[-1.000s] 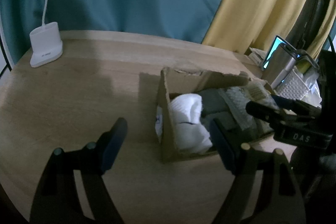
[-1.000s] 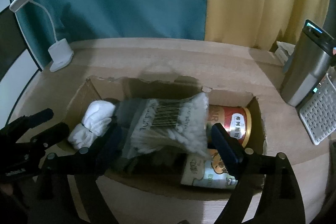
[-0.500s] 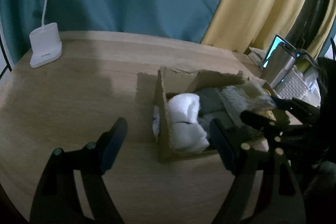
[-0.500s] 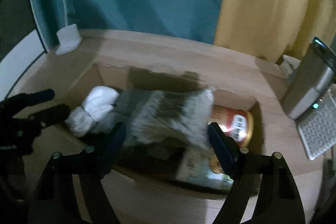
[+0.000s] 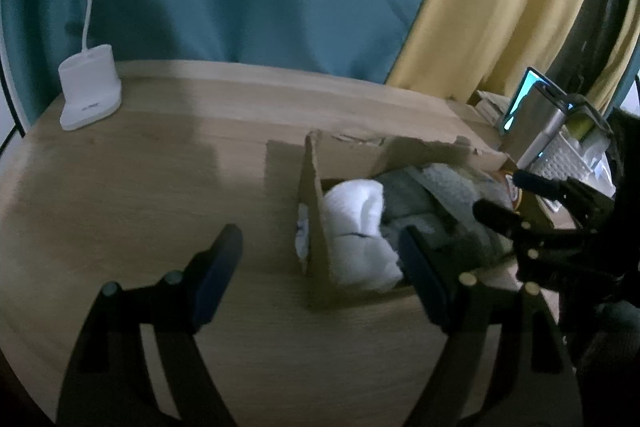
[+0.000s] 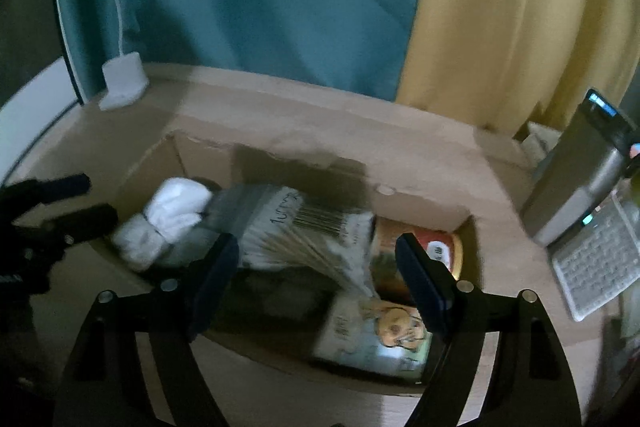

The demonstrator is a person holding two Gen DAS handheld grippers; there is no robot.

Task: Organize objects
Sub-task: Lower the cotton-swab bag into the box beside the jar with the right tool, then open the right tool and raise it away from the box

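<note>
Sitting mid-tabletop, cardboard box [image 6: 420, 215]: white socks [image 6: 168, 223] at its left end, soft, squashy. Left gripper [image 5: 320, 267] fingers open, empty. Cotton-swab packet [image 6: 304, 239] (light, crinkly, slippery) lies between right gripper [image 6: 318, 265] fingers, open after narrowing; pinch its long sides. Can [image 6: 424, 255] rightmost, rigid.
</note>
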